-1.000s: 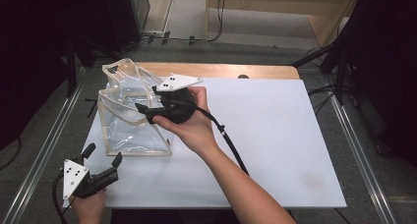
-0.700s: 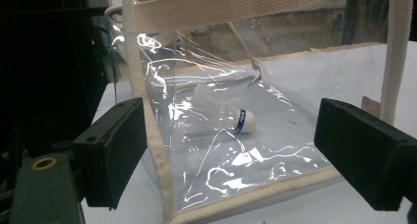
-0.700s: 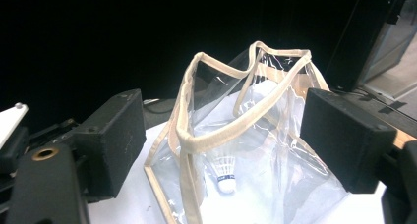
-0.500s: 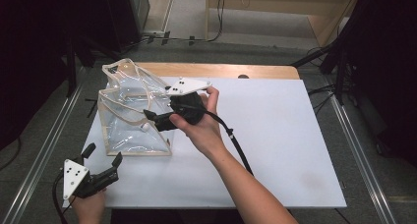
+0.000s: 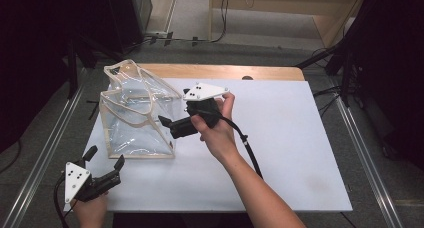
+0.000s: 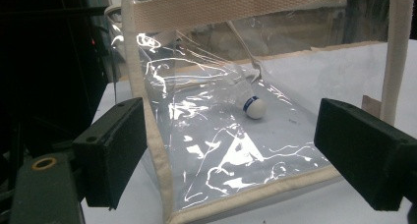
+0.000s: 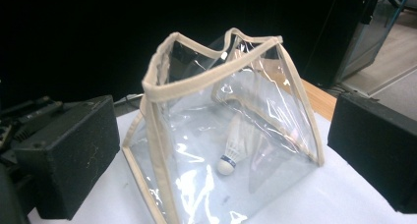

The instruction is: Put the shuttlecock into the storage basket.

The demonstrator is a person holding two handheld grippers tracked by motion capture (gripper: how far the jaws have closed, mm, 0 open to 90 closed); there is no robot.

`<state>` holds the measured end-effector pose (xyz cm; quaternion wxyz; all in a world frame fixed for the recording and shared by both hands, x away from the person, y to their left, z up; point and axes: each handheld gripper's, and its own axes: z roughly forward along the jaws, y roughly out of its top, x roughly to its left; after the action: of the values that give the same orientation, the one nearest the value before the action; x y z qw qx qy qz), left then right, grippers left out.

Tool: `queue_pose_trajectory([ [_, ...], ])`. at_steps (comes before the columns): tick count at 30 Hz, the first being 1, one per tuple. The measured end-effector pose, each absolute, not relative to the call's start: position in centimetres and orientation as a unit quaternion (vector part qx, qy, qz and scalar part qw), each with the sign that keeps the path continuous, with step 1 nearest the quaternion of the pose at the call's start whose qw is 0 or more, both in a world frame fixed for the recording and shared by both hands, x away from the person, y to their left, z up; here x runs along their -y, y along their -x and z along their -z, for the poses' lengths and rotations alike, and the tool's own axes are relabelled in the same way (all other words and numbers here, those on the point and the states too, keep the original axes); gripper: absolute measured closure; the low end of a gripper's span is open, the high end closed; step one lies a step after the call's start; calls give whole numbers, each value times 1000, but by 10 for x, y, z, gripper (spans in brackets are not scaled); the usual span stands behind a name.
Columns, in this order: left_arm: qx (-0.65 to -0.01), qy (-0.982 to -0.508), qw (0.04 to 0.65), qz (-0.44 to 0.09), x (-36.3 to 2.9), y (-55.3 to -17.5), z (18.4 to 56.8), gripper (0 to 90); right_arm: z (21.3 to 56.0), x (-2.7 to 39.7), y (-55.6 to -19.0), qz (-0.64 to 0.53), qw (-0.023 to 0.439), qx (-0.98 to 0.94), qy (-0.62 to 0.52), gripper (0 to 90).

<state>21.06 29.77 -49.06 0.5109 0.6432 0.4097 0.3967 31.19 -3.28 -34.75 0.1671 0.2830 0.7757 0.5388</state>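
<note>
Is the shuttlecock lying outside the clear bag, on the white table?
No, the shuttlecock lies inside the clear bag, seen through its transparent wall with the cork end down on the bag's bottom.

White tabletop (image 5: 295,153) fills lower middle of high view; bare wood strip (image 5: 225,71) along its far edge. Metal rails (image 5: 367,163) flank table at left and right. Grey floor (image 5: 260,50) beyond table, cables (image 5: 220,35) trailing across it at upper centre. Pale wooden panel (image 5: 320,5) at upper right. Black drapes (image 5: 35,53) darken left and right edges. Light even, from above.
</note>
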Motion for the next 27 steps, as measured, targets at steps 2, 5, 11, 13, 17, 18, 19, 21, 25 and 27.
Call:
queue_pose_trajectory([
  [2, -410, -643, 511, -396, -298, -211, 491, 133, 350, 37, -311, -537, 171, -775, -286, 0],
  [5, -410, -643, 511, -397, -298, -211, 491, 133, 352, 40, -311, -537, 174, -773, -289, 0],
  [11, -410, -644, 510, -397, -298, -211, 491, 133, 358, 50, -311, -533, 179, -773, -295, 0],
  [13, -409, -644, 510, -397, -298, -211, 491, 133, 360, 53, -311, -532, 180, -772, -298, 0],
  [17, -409, -644, 511, -396, -298, -211, 491, 133, 364, 57, -310, -531, 181, -773, -296, 0],
  [18, -409, -644, 511, -396, -298, -211, 491, 132, 365, 59, -309, -530, 185, -773, -297, 0],
  [19, -409, -644, 510, -396, -298, -211, 491, 133, 366, 60, -309, -530, 187, -773, -295, 0],
  [21, -409, -644, 510, -397, -297, -211, 491, 132, 369, 65, -308, -528, 189, -772, -299, 0],
  [25, -409, -644, 510, -397, -297, -211, 491, 133, 373, 69, -307, -527, 189, -770, -305, 0],
  [27, -410, -644, 510, -397, -297, -211, 491, 133, 375, 73, -307, -525, 192, -770, -307, 0],
])
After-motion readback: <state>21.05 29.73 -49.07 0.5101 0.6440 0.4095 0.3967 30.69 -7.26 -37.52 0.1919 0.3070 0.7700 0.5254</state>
